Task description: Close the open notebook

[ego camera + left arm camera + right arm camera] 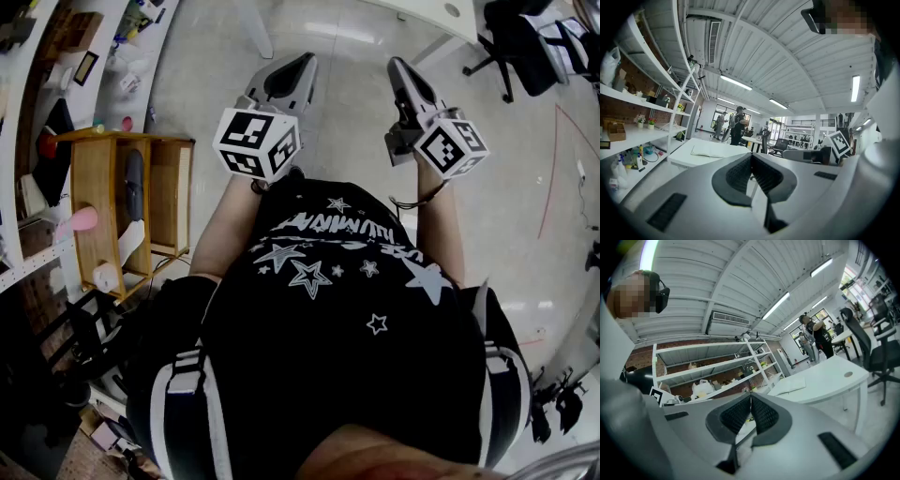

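The open notebook (pixel 710 151) lies flat on a white table (pixel 689 159) some way ahead in the left gripper view. In the right gripper view the notebook (pixel 790 385) rests on that table (pixel 834 380), again at a distance. Neither gripper is near it. My left gripper (pixel 298 64) and right gripper (pixel 398 66) are held level side by side in front of the person's chest, over the bare floor. The left gripper (pixel 751 155) has its ribbed pads meeting with nothing between them. The right gripper (pixel 751 394) is likewise shut and empty. The head view does not show the notebook.
White shelving (pixel 19 141) and a wooden cabinet (pixel 112 206) stand along the left. A black office chair (pixel 525 42) sits beside the table's edge (pixel 441 14) at the far right. Two people (pixel 737 124) stand in the background beyond the table.
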The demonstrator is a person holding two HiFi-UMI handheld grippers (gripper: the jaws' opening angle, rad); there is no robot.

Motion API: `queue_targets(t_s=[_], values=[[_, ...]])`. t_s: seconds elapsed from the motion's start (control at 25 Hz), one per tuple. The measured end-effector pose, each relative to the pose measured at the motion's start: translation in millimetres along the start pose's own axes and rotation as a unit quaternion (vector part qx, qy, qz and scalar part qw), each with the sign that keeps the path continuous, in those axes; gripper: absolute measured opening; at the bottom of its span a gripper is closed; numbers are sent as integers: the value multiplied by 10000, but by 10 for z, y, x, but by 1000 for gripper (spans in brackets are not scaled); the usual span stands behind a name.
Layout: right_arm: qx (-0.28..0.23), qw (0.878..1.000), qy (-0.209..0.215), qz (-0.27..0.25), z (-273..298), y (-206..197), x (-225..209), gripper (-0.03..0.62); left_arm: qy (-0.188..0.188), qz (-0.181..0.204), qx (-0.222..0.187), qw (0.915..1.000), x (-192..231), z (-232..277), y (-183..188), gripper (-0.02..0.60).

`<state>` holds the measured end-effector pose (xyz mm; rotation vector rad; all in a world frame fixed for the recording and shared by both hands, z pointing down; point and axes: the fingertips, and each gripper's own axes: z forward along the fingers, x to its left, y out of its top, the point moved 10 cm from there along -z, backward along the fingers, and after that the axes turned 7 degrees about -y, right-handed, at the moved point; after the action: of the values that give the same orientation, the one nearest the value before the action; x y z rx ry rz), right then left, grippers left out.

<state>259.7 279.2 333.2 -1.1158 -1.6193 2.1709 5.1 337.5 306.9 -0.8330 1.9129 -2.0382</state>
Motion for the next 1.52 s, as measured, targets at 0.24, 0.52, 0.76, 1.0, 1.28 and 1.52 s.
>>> queue_targets(t_s=[0.24, 0.52, 0.76, 1.0, 1.28, 1.52], values=[[-178, 9996, -216, 20, 277, -61, 90, 9, -31, -4, 0, 10000, 419, -119, 67, 12], [-80, 9974, -708, 91, 451, -117, 49, 9, -93, -52, 65, 9999, 833, -96, 90, 12], [-32, 9969, -776, 129, 765, -37, -189, 9, 49, -98, 135, 9998, 1119, 154, 81, 14], [-55, 9979, -587, 274, 1341, 147, -614, 9, 311, -7, 206, 9993, 1443, 577, 150, 14], [99, 9994, -285, 189, 2033, 580, -1152, 9, 740, 6, 222, 9970, 1794, 1206, 258, 14], [216, 9995, -117, 220, 2458, 889, -1603, 9, 998, 85, 221, 9947, 1985, 1728, 338, 14]])
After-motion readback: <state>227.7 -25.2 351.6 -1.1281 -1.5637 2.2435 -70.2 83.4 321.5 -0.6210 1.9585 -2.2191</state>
